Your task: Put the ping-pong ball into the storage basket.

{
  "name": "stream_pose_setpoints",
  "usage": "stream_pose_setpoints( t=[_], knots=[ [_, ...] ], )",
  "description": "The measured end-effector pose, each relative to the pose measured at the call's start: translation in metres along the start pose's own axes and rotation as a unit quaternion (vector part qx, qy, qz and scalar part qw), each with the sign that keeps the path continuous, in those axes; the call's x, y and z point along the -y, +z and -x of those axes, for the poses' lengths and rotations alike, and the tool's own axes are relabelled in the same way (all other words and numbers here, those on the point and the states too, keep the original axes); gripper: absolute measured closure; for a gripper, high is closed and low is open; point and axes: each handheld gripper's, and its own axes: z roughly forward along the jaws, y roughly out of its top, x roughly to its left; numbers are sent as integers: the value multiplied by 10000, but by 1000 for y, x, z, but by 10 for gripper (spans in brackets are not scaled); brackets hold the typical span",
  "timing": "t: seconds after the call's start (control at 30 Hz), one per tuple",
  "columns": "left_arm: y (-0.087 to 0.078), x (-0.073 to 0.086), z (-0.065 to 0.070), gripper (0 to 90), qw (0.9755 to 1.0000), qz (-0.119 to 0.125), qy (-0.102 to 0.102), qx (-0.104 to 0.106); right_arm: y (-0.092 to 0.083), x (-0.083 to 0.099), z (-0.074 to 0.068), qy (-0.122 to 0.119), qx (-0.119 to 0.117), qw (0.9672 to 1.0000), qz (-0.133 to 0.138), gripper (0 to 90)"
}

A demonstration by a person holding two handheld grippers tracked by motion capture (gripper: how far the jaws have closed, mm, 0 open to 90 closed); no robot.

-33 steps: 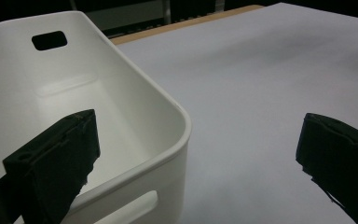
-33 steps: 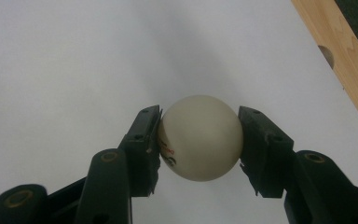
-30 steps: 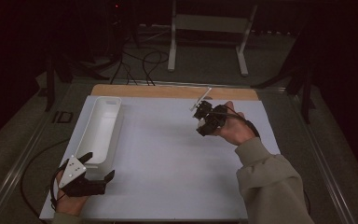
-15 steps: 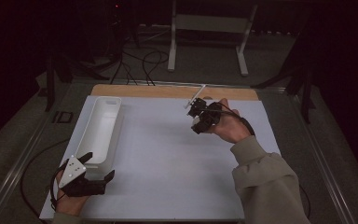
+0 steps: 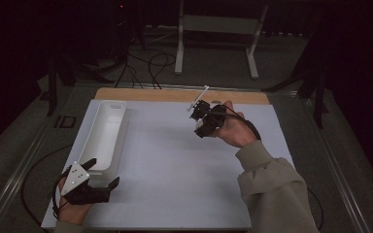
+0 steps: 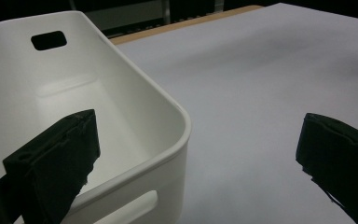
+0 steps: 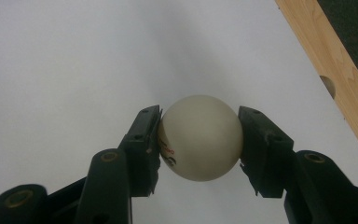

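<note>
Where the white sheet (image 5: 175,179) lies smooth and matte over the table, the right gripper (image 7: 199,140) clamps a glossy off-white ball (image 7: 200,137), round with small red print, both black pads pressing its sides. The left gripper (image 6: 191,154) stands wide open with nothing between its jaws, one blocky pad over the rounded near corner of a smooth white plastic bin (image 6: 121,88).

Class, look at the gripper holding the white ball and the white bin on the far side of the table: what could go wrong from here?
1. The right gripper pinches the round white ball only at its two sides, so it could squirt out and roll across the white table.
2. The white bin is narrow; a drop from height may bounce out.
3. The left gripper, open at the bin's near end, could nudge it.
</note>
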Motion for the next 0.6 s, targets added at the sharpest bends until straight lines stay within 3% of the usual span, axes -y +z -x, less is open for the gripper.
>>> stream_pose_setpoints(
  t=[0.6],
  knots=[
    [0,0,0,2,10000,0,-3,9,3,-17,-8,-71,-13,9999,98,505]
  ],
)
